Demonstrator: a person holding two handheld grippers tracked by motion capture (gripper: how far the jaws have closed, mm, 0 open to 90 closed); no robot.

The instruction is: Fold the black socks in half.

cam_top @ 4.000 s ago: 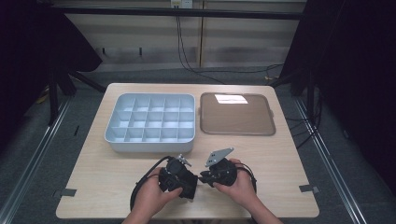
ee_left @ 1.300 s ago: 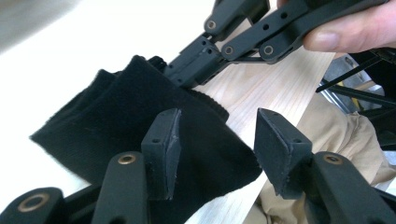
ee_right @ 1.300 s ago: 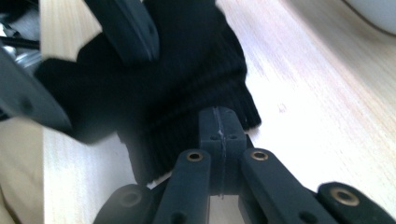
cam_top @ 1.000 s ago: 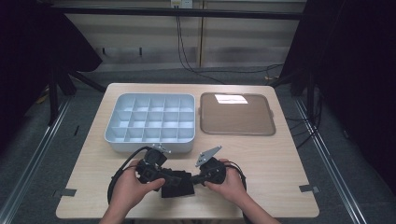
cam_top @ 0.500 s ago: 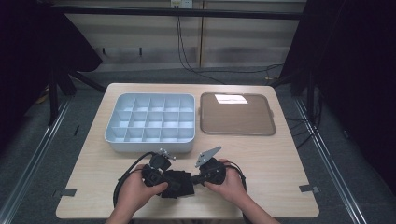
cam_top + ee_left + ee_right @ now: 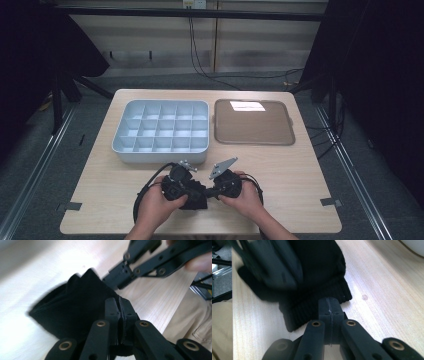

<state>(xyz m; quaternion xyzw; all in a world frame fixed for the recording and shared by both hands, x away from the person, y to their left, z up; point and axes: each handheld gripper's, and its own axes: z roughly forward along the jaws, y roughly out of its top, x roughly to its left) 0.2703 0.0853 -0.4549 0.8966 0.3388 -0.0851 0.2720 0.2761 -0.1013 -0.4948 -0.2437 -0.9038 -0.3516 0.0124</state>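
Both pairs of jaws are pressed together on a black knitted sock (image 6: 312, 290): the left gripper (image 6: 119, 315) pinches one part of the fabric and the right gripper (image 6: 329, 312) bites its ribbed cuff, probably so the two can fold or straighten it between them. The sock lies on the near middle of the wooden table (image 6: 300, 165), between the person's hands. Farther off stand a compartmented grey organiser tray (image 6: 161, 150) on the left and a brown tray (image 6: 252, 125) on the right.

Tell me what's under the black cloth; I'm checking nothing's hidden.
The black cloth lies on the table; bare wood shows around it. What it covers can't be seen.
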